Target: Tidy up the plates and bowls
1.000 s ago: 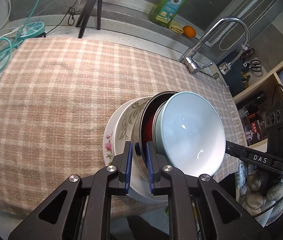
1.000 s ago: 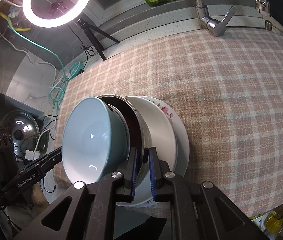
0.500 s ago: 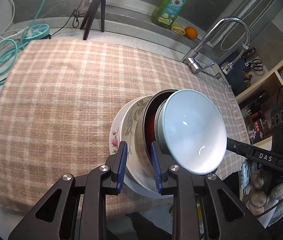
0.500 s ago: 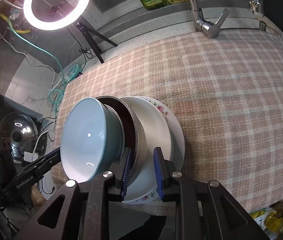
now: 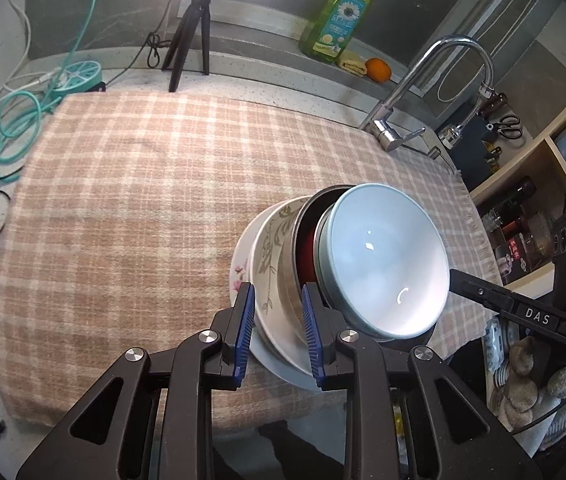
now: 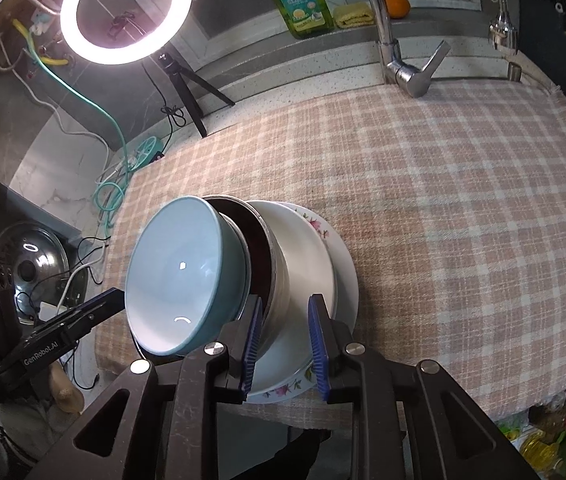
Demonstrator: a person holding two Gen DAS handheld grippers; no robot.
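Stack built near tabletop's front edge, well short of faucet (image 5: 435,92) — blue bowl (image 5: 383,264) in steel bowl (image 5: 289,280), on white bowl (image 6: 307,256), on plate (image 6: 347,280). My left claw (image 5: 277,332) and right claw (image 6: 285,344) narrowly parted, gripping nothing. Judge stacking done — only pull-back left.

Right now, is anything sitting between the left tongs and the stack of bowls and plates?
Nothing visible. The left tongs already straddle the near edge of the stack, with the metal bowl between their open pads, and the blue bowl nested on top.
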